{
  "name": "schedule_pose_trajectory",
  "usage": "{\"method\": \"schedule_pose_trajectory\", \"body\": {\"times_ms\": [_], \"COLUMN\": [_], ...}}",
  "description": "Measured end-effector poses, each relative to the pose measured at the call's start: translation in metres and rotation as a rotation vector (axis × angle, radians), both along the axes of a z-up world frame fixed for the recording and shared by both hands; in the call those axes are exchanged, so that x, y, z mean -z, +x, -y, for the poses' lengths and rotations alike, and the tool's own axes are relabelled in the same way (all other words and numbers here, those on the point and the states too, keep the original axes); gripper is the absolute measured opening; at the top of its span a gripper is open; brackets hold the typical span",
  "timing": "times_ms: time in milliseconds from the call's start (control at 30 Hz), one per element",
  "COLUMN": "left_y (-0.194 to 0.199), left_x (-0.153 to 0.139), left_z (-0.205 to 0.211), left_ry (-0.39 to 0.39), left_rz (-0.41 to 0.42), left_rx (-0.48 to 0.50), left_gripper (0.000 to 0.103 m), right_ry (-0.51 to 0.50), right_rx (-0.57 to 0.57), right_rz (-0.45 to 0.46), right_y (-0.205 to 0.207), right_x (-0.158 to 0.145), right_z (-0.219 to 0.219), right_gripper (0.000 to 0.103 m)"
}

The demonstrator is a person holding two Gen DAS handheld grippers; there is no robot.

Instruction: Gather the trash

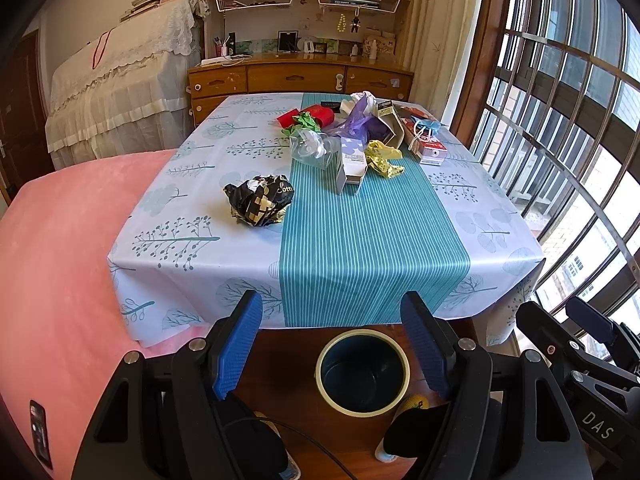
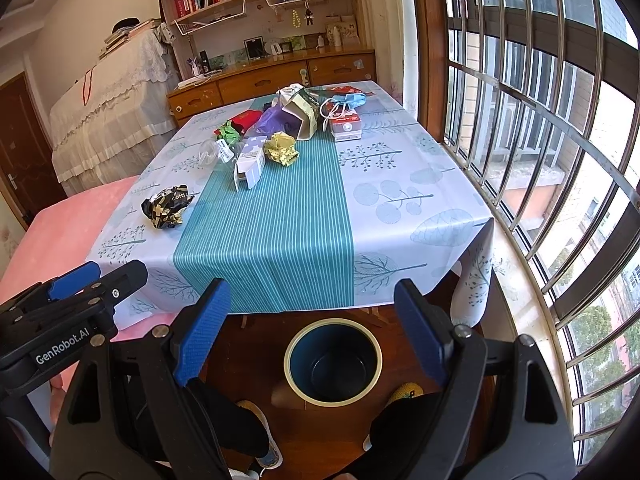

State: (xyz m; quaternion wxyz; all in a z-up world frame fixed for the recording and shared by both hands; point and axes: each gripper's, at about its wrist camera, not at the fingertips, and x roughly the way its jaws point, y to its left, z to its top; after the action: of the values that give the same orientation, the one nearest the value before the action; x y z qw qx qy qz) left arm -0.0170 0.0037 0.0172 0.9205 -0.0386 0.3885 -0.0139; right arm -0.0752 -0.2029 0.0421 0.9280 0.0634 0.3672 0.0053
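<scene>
Both cams sit just off the near edge of the table with the pale tree-print and teal-striped cloth point(image 1: 352, 240), tilted down and looking across it toward the wooden bookshelf at the far wall. The left wrist view hangs over the near left side; the right gripper's black body point(image 1: 592, 344) pokes in at its lower right. The right wrist view sits nearer the barred window, with the left gripper point(image 2: 80, 284) at its lower left. Both share the whole tabletop, the litter along the far edge, and the round dark-blue bin with a cream rim point(image 1: 362, 372) on the floor right below.
</scene>
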Motion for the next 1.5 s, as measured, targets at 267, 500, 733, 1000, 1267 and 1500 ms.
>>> {"method": "schedule_pose_trajectory", "body": {"times_ms": [267,500,733,1000,1267,1500], "left_y": [-0.006,-0.016,-0.026,-0.017,0.028,0.109], "left_x": [-0.002,-0.006,-0.015,-0.02,-0.037,-0.053], "left_z": [0.001,0.005,0.004,0.008,-0.021,-0.084], "left_ry": [0.009,0.025,0.025,0.033,0.019,-0.035], "left_rz": [0.004,0.003,0.015,0.013,0.034,0.022], "left_rx": [0.0,-0.009,-0.028,0.027,0.027,-0.013], "left_gripper": [0.073,0.073,0.073,0.073,0.073,0.072], "right_ry": [0.004,0.02,0.044,0.036,-0.047,-0.017], "right_rx": [0.002,0.003,0.0,0.01,0.006,-0.043], "right_rz": [0.008,0.032,0.055,0.071,0.066,0.001], "right_y": [-0.002,-0.01,-0.016,-0.007,0.039,0.125], "right_x": [-0.002,-0.008,-0.011,-0.016,-0.022,-0.026], "right_z": [0.0,0.005,0.009,0.011,-0.001,-0.017], "right_gripper": [0.082,0.082,0.082,0.082,0.082,0.082]}}
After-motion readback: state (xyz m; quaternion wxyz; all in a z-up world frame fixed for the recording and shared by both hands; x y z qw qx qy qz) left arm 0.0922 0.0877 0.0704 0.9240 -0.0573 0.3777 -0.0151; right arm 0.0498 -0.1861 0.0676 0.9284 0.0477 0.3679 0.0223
